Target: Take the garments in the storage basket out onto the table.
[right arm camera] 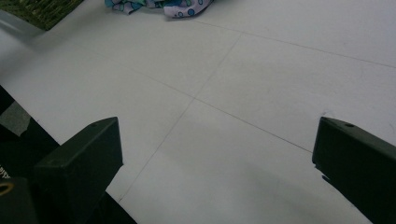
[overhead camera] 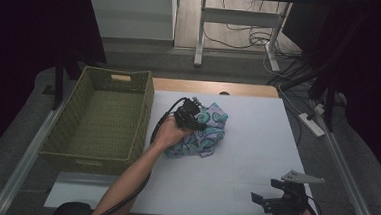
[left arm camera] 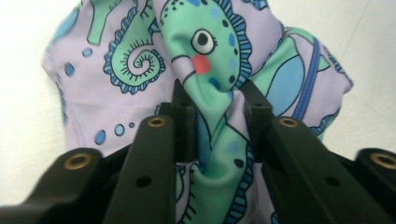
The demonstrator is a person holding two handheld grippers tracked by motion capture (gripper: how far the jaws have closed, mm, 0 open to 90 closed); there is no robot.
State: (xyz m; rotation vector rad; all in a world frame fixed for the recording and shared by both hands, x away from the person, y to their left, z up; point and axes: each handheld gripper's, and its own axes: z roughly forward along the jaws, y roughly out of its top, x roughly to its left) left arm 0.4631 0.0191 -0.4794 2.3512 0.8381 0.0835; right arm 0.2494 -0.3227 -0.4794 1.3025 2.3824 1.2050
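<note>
Your left gripper (left arm camera: 212, 116) pinches just one fold of the seahorse cloth (overhead camera: 204, 131), so it may slip free; your right gripper (overhead camera: 273, 202) idles wide open.

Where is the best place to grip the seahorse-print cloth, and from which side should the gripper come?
Probably the raised fold in the middle of the seahorse-print cloth, taken from above. The cloth lies bunched on the white table, so this ridge stands up between the jaws; the left gripper is shut on it there.

A lab or recording room: dark curtains (overhead camera: 28, 22) flank a white table (overhead camera: 255, 156), with loose cables (overhead camera: 243, 38) and a power strip (overhead camera: 311, 123) on the floor.
</note>
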